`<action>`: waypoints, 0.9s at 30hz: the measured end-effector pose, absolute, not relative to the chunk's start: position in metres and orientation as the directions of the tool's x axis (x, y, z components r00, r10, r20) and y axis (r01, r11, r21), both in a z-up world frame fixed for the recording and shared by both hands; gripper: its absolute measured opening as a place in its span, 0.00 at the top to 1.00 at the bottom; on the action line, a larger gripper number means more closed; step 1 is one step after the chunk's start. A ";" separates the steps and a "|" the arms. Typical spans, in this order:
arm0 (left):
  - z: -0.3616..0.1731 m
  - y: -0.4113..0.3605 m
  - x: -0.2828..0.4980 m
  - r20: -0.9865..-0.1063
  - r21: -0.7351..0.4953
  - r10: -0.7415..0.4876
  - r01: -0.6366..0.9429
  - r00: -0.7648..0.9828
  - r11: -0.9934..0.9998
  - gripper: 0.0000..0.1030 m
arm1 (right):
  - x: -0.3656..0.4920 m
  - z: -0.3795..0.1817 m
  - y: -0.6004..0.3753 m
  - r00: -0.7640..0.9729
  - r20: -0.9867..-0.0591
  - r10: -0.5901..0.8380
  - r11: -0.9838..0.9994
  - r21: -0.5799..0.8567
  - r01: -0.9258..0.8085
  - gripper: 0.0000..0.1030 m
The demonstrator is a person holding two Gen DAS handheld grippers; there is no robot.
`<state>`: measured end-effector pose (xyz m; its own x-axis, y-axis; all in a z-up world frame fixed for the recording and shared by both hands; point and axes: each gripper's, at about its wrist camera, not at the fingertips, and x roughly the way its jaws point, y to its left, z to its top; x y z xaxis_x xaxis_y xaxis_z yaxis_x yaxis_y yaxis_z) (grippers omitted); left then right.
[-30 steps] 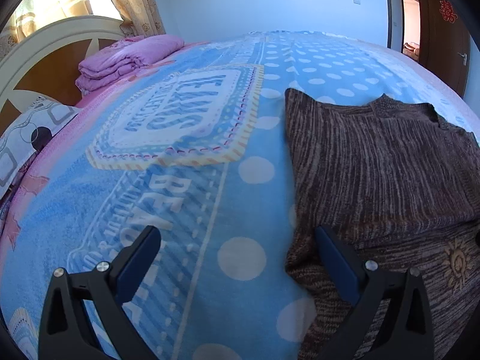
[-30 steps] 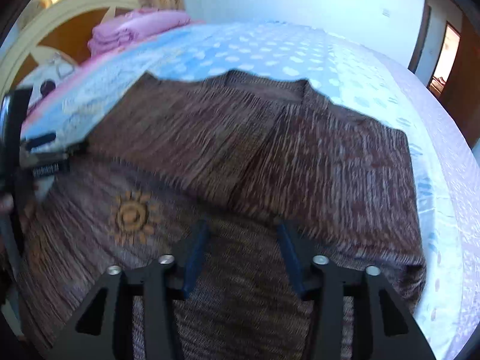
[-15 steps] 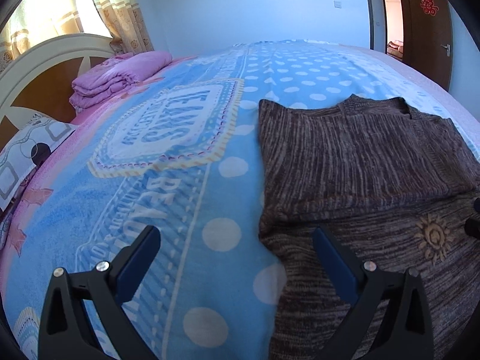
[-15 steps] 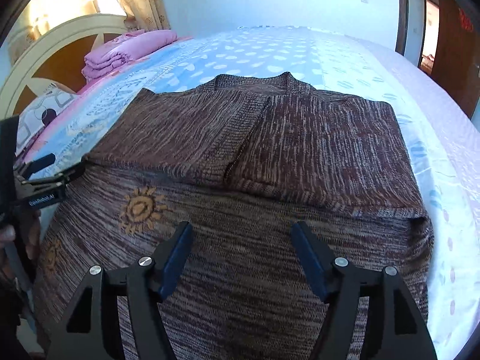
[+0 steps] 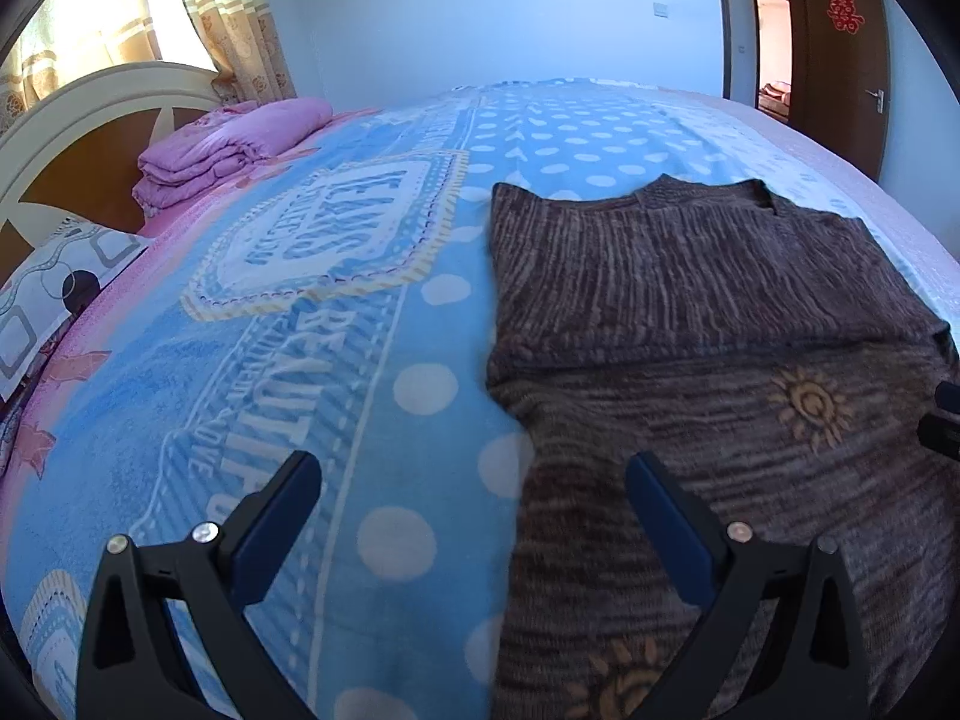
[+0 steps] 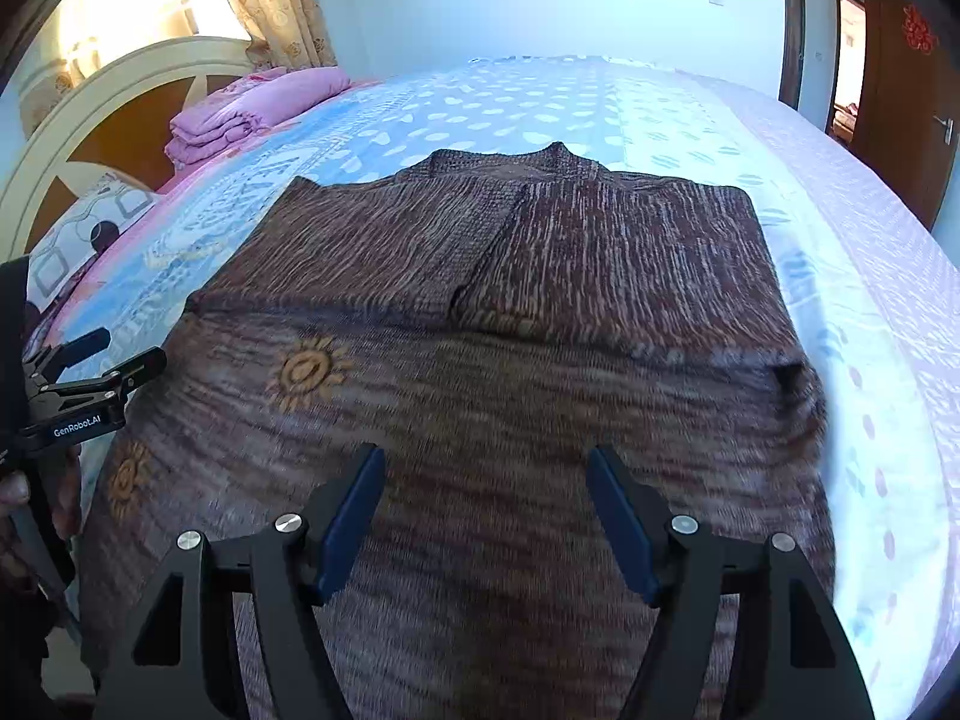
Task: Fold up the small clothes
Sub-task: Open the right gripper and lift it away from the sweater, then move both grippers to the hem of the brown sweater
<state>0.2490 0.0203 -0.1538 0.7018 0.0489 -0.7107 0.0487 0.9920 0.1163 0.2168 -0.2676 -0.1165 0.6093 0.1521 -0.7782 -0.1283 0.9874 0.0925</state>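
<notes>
A brown sweater lies flat on the bed, over a blue dotted blanket, with both sleeves folded in across its chest so they meet near the middle. Orange sun motifs show on its lower part.

The left gripper hovers low over the sweater's left edge, jaws spread wide and empty — one finger above the blanket, the other above the knit. The right gripper hangs over the lower middle of the sweater, also wide apart, holding nothing; whether its tips touch the fabric cannot be told.

By the headboard sit folded pink bedding and a patterned pillow — well apart from the sweater.
</notes>
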 end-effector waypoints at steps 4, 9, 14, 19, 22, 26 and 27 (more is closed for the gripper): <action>-0.151 0.019 0.231 -0.713 0.106 0.024 0.075 0.700 0.992 0.00 | 0.200 -0.118 -0.266 0.597 -0.788 0.152 0.987 0.086 -0.139 0.32; -0.149 0.022 0.210 -0.718 0.088 -0.007 0.100 0.696 0.991 0.00 | 0.175 -0.123 -0.263 0.585 -0.797 0.151 0.985 0.072 -0.156 0.32; -0.152 0.027 0.191 -0.738 0.075 -0.024 0.117 0.674 0.990 0.01 | 0.152 -0.124 -0.260 0.584 -0.797 0.153 0.983 0.062 -0.173 0.32; -0.153 0.037 0.166 -0.760 0.040 -0.065 0.146 0.646 0.988 0.09 | 0.127 -0.124 -0.264 0.570 -0.807 0.153 0.981 0.054 -0.186 0.32; -0.157 0.045 0.152 -0.786 0.007 -0.095 0.162 0.611 0.987 0.17 | 0.110 -0.123 -0.267 0.583 -0.801 0.136 0.982 0.030 -0.188 0.32; -0.161 0.051 0.133 -0.800 -0.013 -0.112 0.170 0.589 0.985 0.23 | 0.094 -0.125 -0.269 0.565 -0.814 0.133 0.983 0.035 -0.181 0.32; -0.162 0.051 0.128 -0.802 -0.013 -0.114 0.174 0.586 0.985 0.24 | 0.090 -0.126 -0.270 0.562 -0.816 0.133 0.983 0.036 -0.181 0.32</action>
